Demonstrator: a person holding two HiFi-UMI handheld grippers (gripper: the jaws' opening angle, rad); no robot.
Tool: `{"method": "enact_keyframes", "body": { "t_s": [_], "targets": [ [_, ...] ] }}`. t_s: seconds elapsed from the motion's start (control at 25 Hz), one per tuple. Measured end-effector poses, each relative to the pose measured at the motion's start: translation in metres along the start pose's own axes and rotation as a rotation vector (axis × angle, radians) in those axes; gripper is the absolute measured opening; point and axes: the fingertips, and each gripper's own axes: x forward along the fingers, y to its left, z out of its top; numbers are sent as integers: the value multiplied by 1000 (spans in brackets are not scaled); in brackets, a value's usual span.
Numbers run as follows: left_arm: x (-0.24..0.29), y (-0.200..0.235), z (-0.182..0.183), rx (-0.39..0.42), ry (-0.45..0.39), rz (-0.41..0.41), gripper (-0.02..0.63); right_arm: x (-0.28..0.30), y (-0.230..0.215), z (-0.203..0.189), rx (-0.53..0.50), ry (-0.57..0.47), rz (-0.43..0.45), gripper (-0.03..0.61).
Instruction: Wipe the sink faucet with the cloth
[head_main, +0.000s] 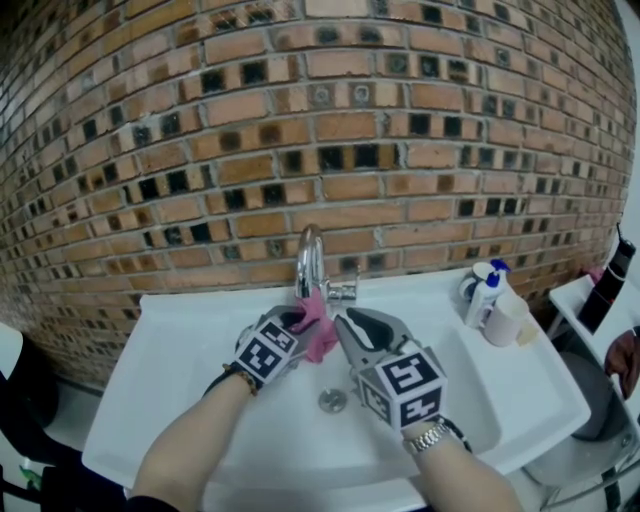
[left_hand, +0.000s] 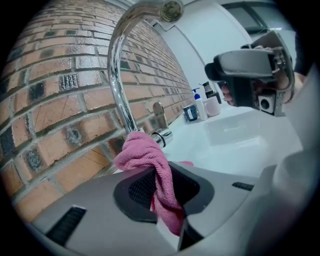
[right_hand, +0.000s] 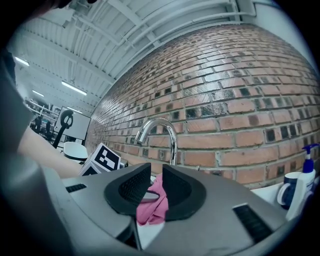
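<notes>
Left claw (left_hand: 160, 186) is clamped on the pink cloth (left_hand: 142, 155), which presses against the faucet (left_hand: 119, 90) base just ahead.

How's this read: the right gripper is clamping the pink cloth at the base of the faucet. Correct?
Not quite: the left gripper is clamping the pink cloth at the base of the faucet. The left gripper view shows the cloth pinched between its pads.

Behind, a brick wall (head_main: 300, 130) of red and dark bricks; at the far right, standing close together, a white pump bottle (head_main: 485, 295) with a blue top, a blue mug (right_hand: 286, 194) and a white cup (head_main: 505, 320); overhead, long strip lights (right_hand: 75, 88).
</notes>
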Motion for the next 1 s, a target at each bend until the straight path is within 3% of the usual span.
{"method": "enact_keyframes", "body": {
  "t_s": [0.32, 1.0],
  "targets": [
    [1, -15, 16, 15, -26, -23, 71, -1, -5, 2, 13, -8, -12, 86],
    [-37, -28, 25, -89, -97, 10, 71, 0, -15, -13, 11, 10, -35, 86]
  ]
}}
